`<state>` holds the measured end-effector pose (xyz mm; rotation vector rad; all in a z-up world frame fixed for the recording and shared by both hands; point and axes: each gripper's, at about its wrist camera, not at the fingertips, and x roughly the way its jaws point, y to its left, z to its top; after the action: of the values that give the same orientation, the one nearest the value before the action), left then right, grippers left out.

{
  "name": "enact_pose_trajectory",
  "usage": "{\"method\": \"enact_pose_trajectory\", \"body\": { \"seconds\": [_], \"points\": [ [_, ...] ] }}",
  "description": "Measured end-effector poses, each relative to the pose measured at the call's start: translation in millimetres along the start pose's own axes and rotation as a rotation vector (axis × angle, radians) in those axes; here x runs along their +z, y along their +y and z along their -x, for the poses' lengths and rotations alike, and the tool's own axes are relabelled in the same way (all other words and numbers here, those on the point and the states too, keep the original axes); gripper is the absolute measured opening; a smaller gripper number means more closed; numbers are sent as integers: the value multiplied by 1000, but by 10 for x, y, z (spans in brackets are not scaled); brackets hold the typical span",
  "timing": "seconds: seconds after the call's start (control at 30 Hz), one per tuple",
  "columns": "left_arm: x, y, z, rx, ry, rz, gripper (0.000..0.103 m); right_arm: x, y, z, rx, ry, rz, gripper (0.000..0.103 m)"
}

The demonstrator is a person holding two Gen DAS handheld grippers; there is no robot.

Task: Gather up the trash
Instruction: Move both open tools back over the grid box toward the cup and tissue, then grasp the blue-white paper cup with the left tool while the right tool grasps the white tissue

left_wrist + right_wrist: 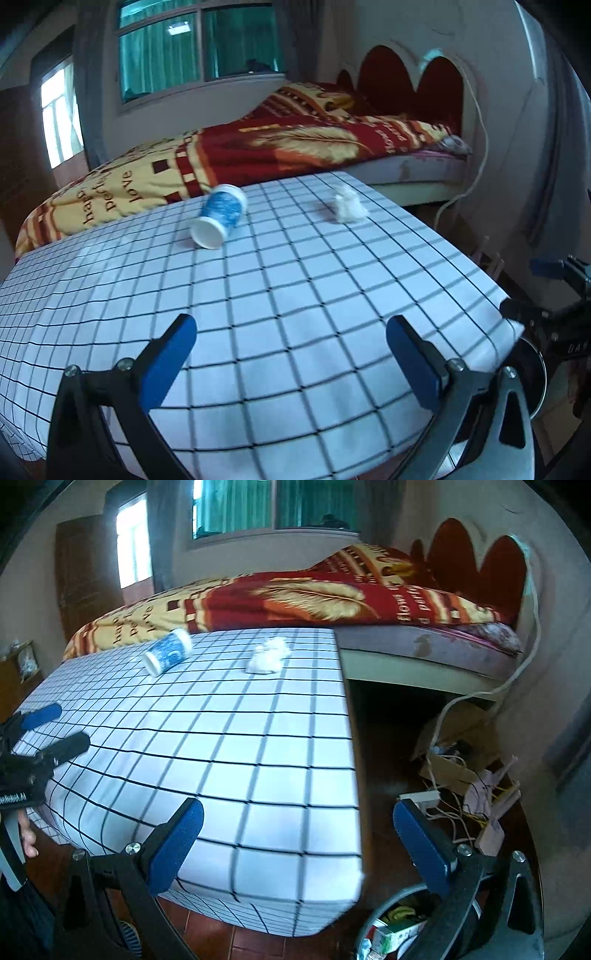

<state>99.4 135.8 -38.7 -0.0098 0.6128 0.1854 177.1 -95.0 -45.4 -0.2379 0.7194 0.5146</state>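
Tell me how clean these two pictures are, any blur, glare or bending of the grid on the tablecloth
Left wrist view: fisheye bows the tablecloth grid; paper cup and crumpled tissue are slightly smeared; the far window blows out white. Right wrist view: grid lines streak near the table's front edge; the floor beside the table is dim; a bin sits in shadow.

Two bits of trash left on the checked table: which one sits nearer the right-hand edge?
The crumpled white tissue. It lies toward the table's right edge, while the blue-and-white paper cup, tipped on its side, lies further left.
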Motion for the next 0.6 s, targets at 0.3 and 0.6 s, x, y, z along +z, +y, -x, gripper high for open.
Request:
{"method": "enact_pose_trajectory", "body": {
  "seconds": [0.3,0.6],
  "points": [
    [237,549,-394,69,39,31,103,516,285,-477,50,38,39,103],
    [556,801,-1032,129,76,-3,103,1133,382,-1211,47,74,16,103]
  ]
}}
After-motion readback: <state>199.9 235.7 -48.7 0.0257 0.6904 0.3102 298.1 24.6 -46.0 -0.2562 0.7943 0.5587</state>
